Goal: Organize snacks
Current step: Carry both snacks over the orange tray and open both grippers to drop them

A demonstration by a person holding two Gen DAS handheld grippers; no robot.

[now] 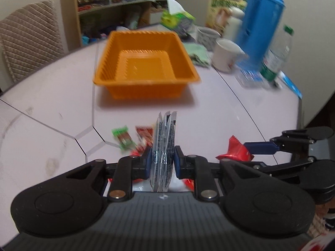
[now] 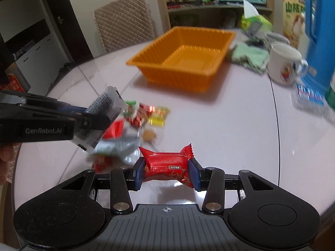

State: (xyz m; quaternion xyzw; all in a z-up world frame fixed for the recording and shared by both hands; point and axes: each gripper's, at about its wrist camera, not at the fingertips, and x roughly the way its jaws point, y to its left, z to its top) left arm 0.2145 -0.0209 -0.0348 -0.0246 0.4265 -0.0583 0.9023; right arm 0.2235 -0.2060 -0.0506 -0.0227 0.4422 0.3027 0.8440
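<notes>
An empty orange basket (image 1: 146, 81) stands on the pale table ahead of both grippers; it also shows in the right wrist view (image 2: 178, 79). My left gripper (image 1: 162, 163) is shut on a clear-and-black snack packet (image 1: 164, 138), held upright above the table; the same packet (image 2: 104, 104) shows in the right wrist view. My right gripper (image 2: 166, 170) is shut on a red snack packet (image 2: 167, 163), seen from the left wrist (image 1: 236, 152). A loose pile of snack packets (image 2: 144, 115) lies on the table between the grippers and the basket.
A white mug (image 2: 282, 64), a green cloth (image 2: 249, 58), a blue jug (image 1: 261, 27), a plastic bottle (image 1: 276, 56), a tissue pack (image 1: 178, 18) and a small clear box (image 2: 307, 96) crowd the table's right side. A padded chair (image 2: 123, 25) stands behind the table.
</notes>
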